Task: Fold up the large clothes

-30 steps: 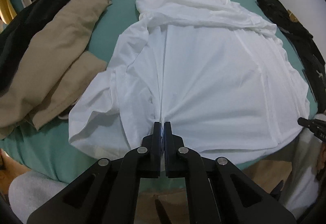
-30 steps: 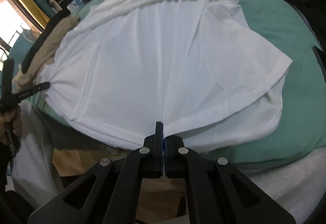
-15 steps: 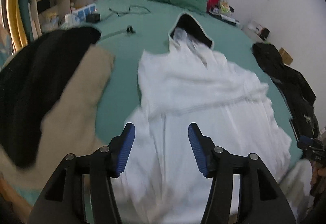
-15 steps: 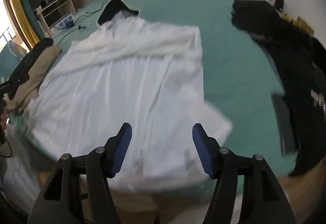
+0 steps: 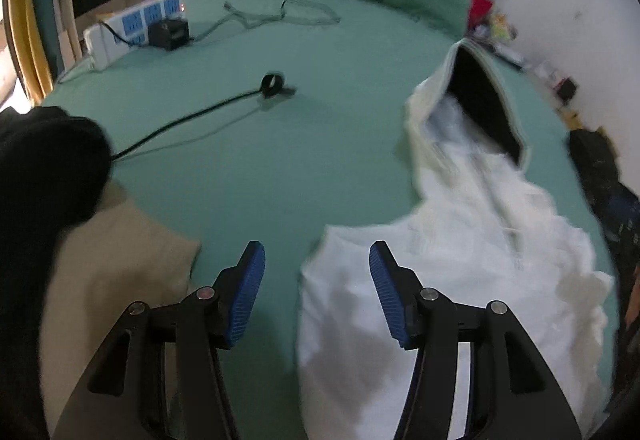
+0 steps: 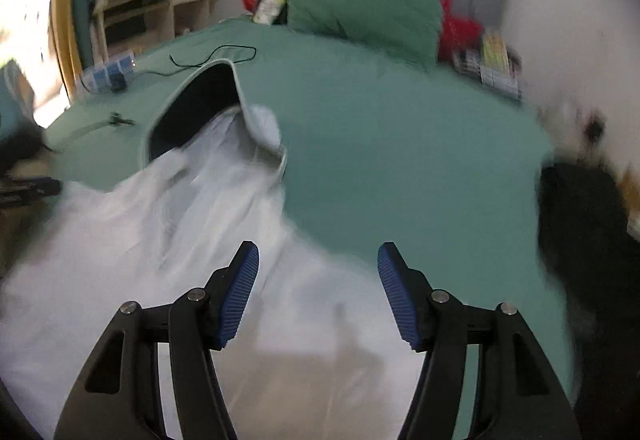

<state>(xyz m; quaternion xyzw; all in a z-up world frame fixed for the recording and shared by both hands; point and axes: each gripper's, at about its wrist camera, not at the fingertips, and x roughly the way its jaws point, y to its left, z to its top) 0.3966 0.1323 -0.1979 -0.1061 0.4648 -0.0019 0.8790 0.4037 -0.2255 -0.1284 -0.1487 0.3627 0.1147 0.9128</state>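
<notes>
White hooded garment (image 5: pixel 460 280) spread flat across the green bed (image 5: pixel 280 168), hood toward the upper right of the left view, laid out for folding. Left gripper (image 5: pixel 316 296) and right gripper (image 6: pixel 318 294) both tilt downward above the cloth, blue pads wide apart, holding nothing. Tan clothing (image 5: pixel 120 272) lies at lower left.
</notes>
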